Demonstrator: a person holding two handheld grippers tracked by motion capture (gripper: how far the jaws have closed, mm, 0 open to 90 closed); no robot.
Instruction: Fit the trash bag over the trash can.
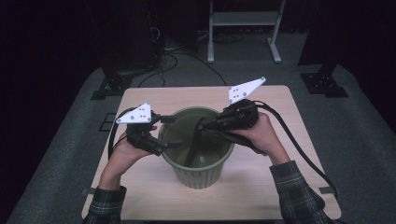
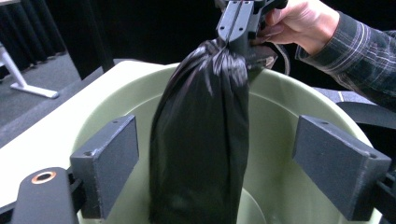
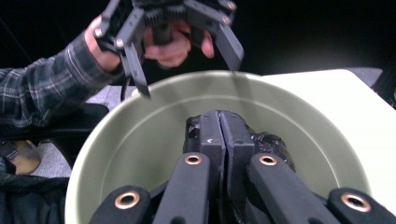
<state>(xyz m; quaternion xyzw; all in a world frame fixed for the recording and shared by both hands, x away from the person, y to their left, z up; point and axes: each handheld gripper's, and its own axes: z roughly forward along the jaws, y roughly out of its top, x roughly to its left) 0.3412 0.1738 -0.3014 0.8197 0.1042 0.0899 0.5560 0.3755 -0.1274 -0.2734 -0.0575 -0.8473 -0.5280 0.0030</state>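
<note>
The right gripper [image 3: 226,140] has its fingers [image 3: 211,135] pressed flat together on the gathered top of a black plastic bag [image 2: 201,140], pinching it tight. From that pinch the bag hangs straight down, long and slack, inside a pale green ribbed bin [image 1: 198,175], its lower end down near the bottom of the bin as far as I can make out. The left gripper [image 2: 229,163] waits just at the near rim with its fingers [image 2: 109,161] spread wide and nothing between them; the bag hangs ahead of them, in line with the gap but clear of both pads. Farther out, the bin stands near the middle of a light wooden table [image 1: 299,140], with the person's plaid sleeves coming in on either side.

By my reckoning the job is about half done: the bag is gripped and lowered into the bin, but its mouth is bunched shut and none of it is opened or folded over the rim. What is left, I'd say, is for the open fingers to catch an edge, spread the mouth and seat it round the rim
</note>
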